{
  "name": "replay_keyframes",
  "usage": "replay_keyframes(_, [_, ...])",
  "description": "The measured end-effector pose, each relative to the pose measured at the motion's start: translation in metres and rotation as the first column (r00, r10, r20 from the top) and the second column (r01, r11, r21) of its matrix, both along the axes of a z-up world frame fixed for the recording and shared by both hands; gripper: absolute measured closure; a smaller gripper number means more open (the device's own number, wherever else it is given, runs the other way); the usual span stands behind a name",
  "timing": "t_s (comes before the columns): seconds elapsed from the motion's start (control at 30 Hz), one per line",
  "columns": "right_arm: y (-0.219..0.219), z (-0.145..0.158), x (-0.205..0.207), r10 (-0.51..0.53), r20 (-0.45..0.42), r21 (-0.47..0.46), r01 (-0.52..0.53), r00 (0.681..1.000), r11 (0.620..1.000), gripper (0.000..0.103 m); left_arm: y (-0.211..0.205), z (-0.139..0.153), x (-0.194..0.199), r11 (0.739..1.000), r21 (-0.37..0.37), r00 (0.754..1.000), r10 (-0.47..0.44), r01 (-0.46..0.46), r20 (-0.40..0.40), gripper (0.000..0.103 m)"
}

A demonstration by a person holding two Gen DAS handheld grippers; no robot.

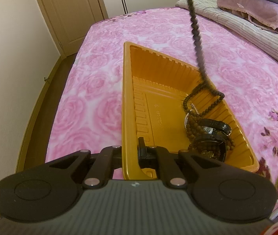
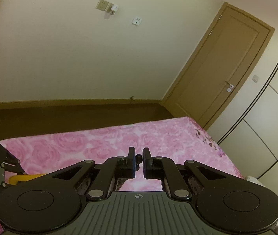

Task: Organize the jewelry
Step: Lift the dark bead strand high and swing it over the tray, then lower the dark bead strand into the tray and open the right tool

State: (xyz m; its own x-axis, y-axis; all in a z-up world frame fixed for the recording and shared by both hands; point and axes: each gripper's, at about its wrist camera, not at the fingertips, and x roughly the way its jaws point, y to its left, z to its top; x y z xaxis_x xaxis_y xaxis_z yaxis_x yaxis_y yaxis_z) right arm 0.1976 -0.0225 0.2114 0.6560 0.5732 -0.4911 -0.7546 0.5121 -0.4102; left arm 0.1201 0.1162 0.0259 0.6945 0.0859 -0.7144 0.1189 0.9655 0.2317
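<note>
Pink rose-printed bedspread [image 1: 91, 90] fills most of what we see, spreading ahead of both pairs of fingers and running back to a brown door [image 1: 70, 13] and pale wardrobe panels [image 2: 266, 113]. Beyond and to the right of our left fingers lie a striped quilt [image 1: 236, 25] and a mauve pillow [image 1: 256, 9].

Next in size is the orange plastic tray [image 1: 158, 101], resting on the bedspread directly ahead of the left gripper [image 1: 135, 152]. We have that gripper clenched on the tray's near rim: one finger sits outside the wall, the other inside (the outer one is mostly hidden by the rim). From the right wrist view a corner of the same tray shows low at the left, with the left gripper's linkage beside it.

A long dark bead strand [image 1: 195, 33] hangs down from above the picture, well ahead and to the right of the left fingers, blurred along its length. Its lower end reaches the tray's far right part, where loops of it lie on the floor and over the wall.

The right gripper [image 2: 139, 161] is squeezed onto a few dark beads of that strand, which show in the narrow gap between its pads.

Smallest, just ahead and right of the left fingers, against the tray's right wall, is the jewelry pile [image 1: 207, 137]: brown bead bracelets, a pale pearly strand and dark watches heaped together.
</note>
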Motion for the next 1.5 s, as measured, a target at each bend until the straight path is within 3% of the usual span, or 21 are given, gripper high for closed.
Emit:
replay_keyframes(0.47, [0.004,-0.074,0.029,-0.040,-0.133,-0.110,0.026,0.990,0.994,0.096,0.002,-0.001,0.001,1.000,-0.002,1.000,0.002,-0.002,-0.005,0.098])
replay_keyframes(1.03, [0.008,-0.091,0.037,-0.036,-0.166,-0.141,0.012,0.985,0.990,0.096,0.002,-0.002,0.002,1.000,-0.001,1.000,0.003,-0.003,-0.009,0.099])
replay_keyframes(1.5, [0.025,-0.130,0.043,-0.007,-0.286,-0.195,-0.051,0.958,0.979,0.096,0.005,-0.005,0.002,1.000,-0.009,1.000,0.007,-0.007,-0.014,0.099])
